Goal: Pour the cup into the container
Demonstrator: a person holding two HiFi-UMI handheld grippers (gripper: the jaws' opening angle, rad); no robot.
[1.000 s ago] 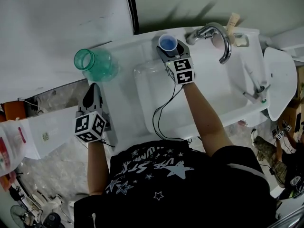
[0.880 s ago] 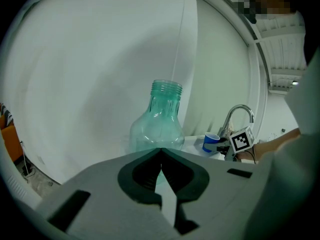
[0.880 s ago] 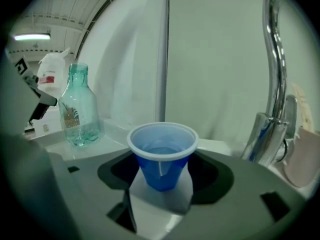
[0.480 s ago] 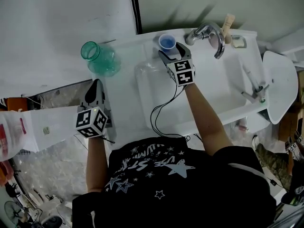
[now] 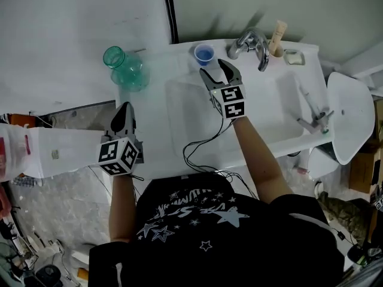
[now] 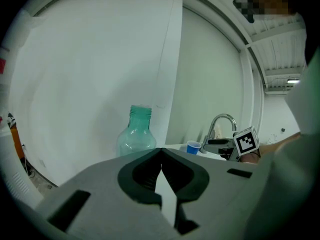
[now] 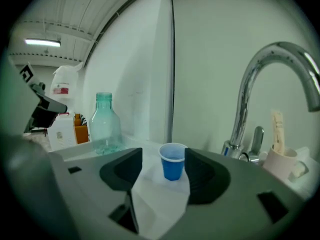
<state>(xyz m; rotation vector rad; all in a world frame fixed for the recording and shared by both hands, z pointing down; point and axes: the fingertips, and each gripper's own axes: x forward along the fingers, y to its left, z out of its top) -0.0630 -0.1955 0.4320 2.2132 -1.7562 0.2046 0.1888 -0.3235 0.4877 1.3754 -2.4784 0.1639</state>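
Note:
A small blue cup (image 5: 204, 54) stands upright on the white sink rim, left of the faucet. My right gripper (image 5: 216, 69) sits just in front of it over the basin. Its jaws are closing, and the cup (image 7: 173, 167) stands a little beyond the fingertips, untouched. A green-tinted clear bottle (image 5: 122, 68) with an open neck stands on the counter at the far left. My left gripper (image 5: 124, 107) hovers below the bottle, off the counter edge, shut with nothing in it. From the left gripper view, the bottle (image 6: 137, 134) and cup (image 6: 192, 147) show beyond the closed jaws.
A chrome faucet (image 5: 254, 39) arches over the white sink basin (image 5: 269, 109). A holder with a brush (image 5: 276, 38) and a soap dish (image 5: 294, 57) stand to its right. A black cable trails from my right gripper across the basin. A white oval lid (image 5: 350, 118) is at far right.
My right gripper has drawn back from the blue cup, which now stands free ahead of its jaws. The left gripper has hardly moved. The head view has shifted slightly.

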